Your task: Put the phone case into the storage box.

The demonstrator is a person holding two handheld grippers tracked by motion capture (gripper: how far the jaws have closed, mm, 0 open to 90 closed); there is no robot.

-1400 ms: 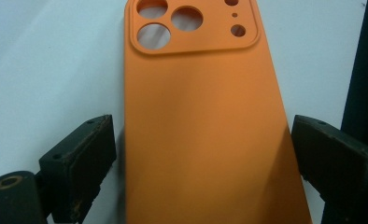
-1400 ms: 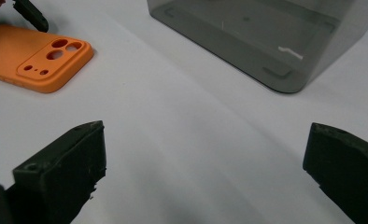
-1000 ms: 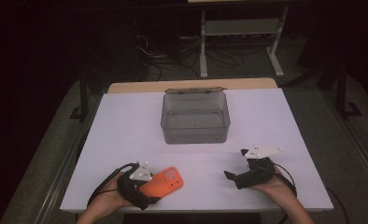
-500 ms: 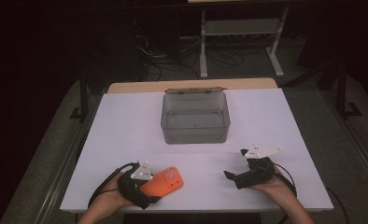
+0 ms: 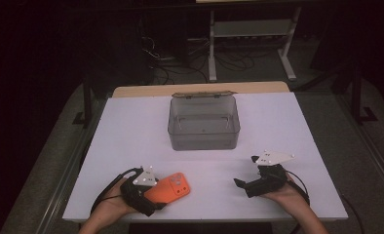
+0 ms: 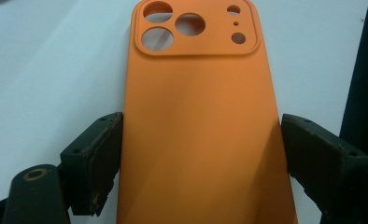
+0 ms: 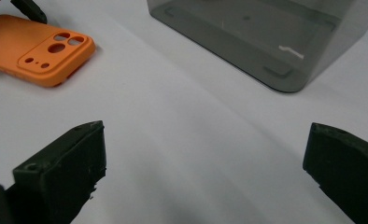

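Note:
An orange phone case lies flat on the white table near its front left edge, camera cut-outs pointing away from the hand. My left gripper has it between its jaws. In the left gripper view both black pads rest against the long sides of the phone case. My right gripper sits at the front right, jaws wide apart and pointing left, nothing between them. The right gripper view shows the phone case at far left beyond my right gripper.
A clear grey plastic box stands open-topped at the table's middle back, also seen as the box ahead of the right jaws. Bare white table lies between the two grippers. Beyond the far edge are a dark floor, cables and a metal stand.

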